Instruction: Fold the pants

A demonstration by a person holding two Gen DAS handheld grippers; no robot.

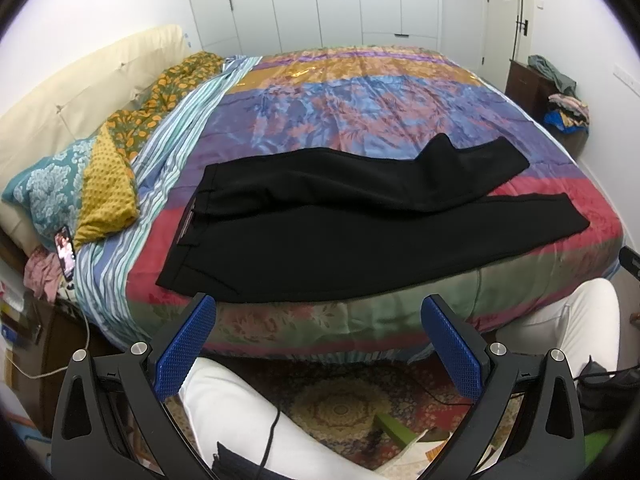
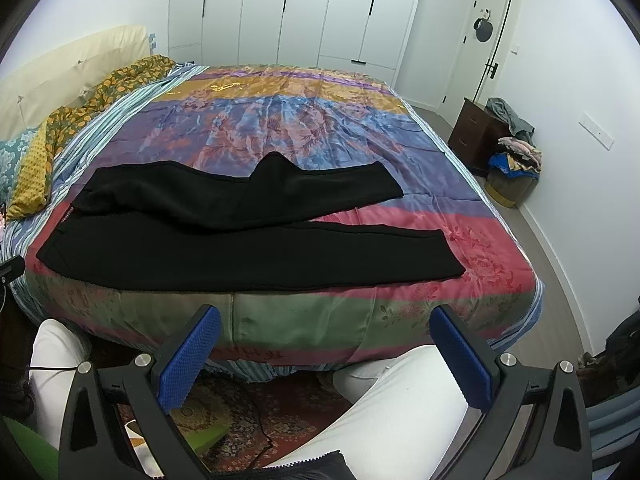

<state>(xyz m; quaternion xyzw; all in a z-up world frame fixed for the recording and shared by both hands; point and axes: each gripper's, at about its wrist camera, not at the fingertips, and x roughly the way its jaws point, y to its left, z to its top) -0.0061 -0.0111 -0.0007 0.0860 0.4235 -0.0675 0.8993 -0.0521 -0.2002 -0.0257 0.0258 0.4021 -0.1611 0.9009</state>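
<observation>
Left gripper [image 1: 318, 344]: its blue-padded fingers are standing spread wide, gripping nothing, and hanging clear of the mattress edge above the person's white-trousered leg [image 1: 256, 420]. Right gripper [image 2: 326, 354]: likewise spread, nothing between the pads, and sitting short of the bed over the other white-clad leg [image 2: 400, 408].

The black pants [image 1: 360, 232] are lying across the near part of the bed [image 1: 360, 108], on the multicoloured quilt, waistband toward the left and leg ends toward the right. The near leg is lying flat along the bed's front edge; the far leg is lying partly over it, rumpled, with a raised fold midway. Neither gripper is touching the fabric.

Beyond, patterned pillows [image 1: 72, 192] are resting at the headboard on the left. White wardrobe doors [image 2: 304, 12] are lining the far wall. A dark nightstand [image 2: 476, 136] with heaped clothes is standing at the far right.
</observation>
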